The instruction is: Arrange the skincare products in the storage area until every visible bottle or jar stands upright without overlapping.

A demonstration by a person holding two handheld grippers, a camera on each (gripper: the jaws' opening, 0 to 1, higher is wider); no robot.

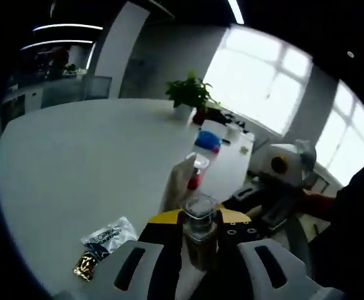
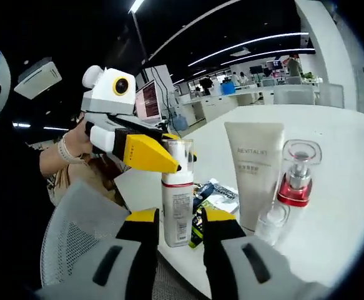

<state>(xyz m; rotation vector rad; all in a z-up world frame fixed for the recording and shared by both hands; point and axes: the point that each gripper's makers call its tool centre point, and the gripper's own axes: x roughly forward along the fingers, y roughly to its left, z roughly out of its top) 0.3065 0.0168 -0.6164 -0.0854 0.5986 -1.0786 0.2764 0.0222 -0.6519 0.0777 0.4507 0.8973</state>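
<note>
Bottle (image 2: 178, 200), white with a clear cap, stands upright at the near edge of the white table (image 2: 350, 187). Left hand-held gripper (image 2: 169, 164), yellow-tipped, pinches its cap; in the left gripper view that hand-held gripper (image 1: 199, 240) is closed on the clear cap (image 1: 200, 212). Right hand-held gripper (image 2: 180, 219) sits with its jaws either side of the bottle's base, parted, contact unclear. Just beside it: a white tube (image 2: 254, 169) standing on its cap, a clear pump bottle with red collar (image 2: 296, 181), a small clear jar (image 2: 270, 220). Sachets (image 2: 216, 195) lie flat behind the bottle. Far along the table, a potted plant (image 1: 188, 95).
</note>
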